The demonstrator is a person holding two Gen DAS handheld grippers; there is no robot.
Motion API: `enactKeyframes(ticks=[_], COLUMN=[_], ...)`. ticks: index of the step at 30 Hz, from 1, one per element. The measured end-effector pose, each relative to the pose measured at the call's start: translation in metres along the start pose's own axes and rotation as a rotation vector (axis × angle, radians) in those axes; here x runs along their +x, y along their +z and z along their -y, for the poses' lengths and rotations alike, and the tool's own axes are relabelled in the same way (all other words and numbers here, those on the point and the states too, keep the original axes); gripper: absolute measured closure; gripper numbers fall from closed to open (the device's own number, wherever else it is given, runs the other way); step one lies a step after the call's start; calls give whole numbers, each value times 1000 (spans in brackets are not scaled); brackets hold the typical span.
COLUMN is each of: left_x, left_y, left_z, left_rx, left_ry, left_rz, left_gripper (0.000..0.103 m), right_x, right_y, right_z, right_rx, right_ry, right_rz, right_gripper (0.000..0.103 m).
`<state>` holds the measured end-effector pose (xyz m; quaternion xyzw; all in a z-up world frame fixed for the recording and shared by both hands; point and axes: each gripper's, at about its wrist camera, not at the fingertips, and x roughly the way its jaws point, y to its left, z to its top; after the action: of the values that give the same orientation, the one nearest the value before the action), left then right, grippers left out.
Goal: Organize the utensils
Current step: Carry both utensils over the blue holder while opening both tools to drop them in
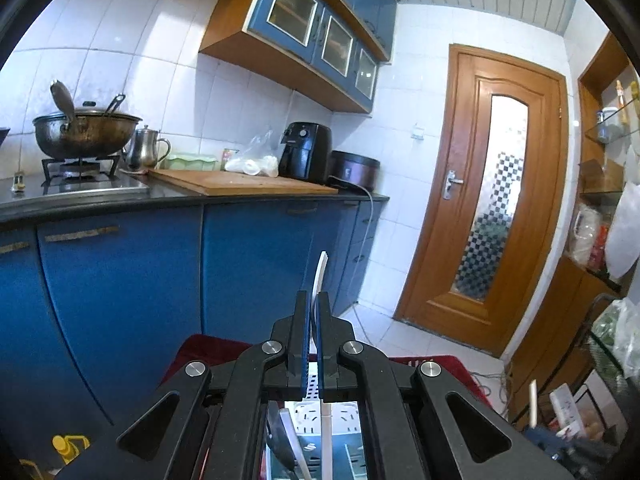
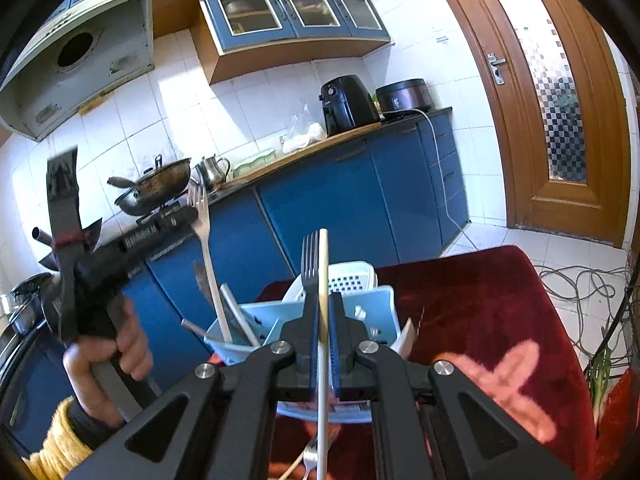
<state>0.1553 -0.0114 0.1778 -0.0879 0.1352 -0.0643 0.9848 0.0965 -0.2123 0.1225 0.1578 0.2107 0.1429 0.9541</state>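
My left gripper (image 1: 313, 296) is shut on a pale fork (image 1: 321, 272), seen edge-on with its tines up. In the right wrist view that left gripper (image 2: 188, 214), held by a hand in a yellow sleeve, lifts the fork (image 2: 204, 232) over the light blue utensil caddy (image 2: 384, 308). My right gripper (image 2: 323, 298) is shut on a flat cream utensil (image 2: 323, 260) that stands upright. A dark fork (image 2: 309, 258) rises just left of it; whether it is gripped or stands in the caddy I cannot tell. Several utensils lean in the caddy's left compartment.
The caddy and a white slotted basket (image 2: 352, 276) sit on a red cloth-covered table (image 2: 480, 300). A blurred hand (image 2: 508, 384) shows at the lower right. Blue cabinets (image 1: 120, 272), a wok on the stove (image 1: 86, 132), a wooden door (image 1: 492, 200) and floor cables (image 2: 580, 280) surround it.
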Motion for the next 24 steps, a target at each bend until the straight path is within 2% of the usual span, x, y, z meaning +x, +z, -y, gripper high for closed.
enactKeyframes(ticks=[8, 15, 24], left_x=[13, 24, 35], left_y=[-17, -31, -43], left_z=[-1, -2, -11], left_rx=[2, 6, -17], left_ry=[-3, -20, -35], left_rz=[-9, -38, -71], left_gripper=[101, 101, 101], right_x=[16, 40, 69], right_y=[21, 38, 37], right_z=[3, 3, 0], right_rx=[11, -2, -66], right_ry=[-31, -109, -210], right_rz=[120, 233, 331], right_gripper=[97, 97, 96])
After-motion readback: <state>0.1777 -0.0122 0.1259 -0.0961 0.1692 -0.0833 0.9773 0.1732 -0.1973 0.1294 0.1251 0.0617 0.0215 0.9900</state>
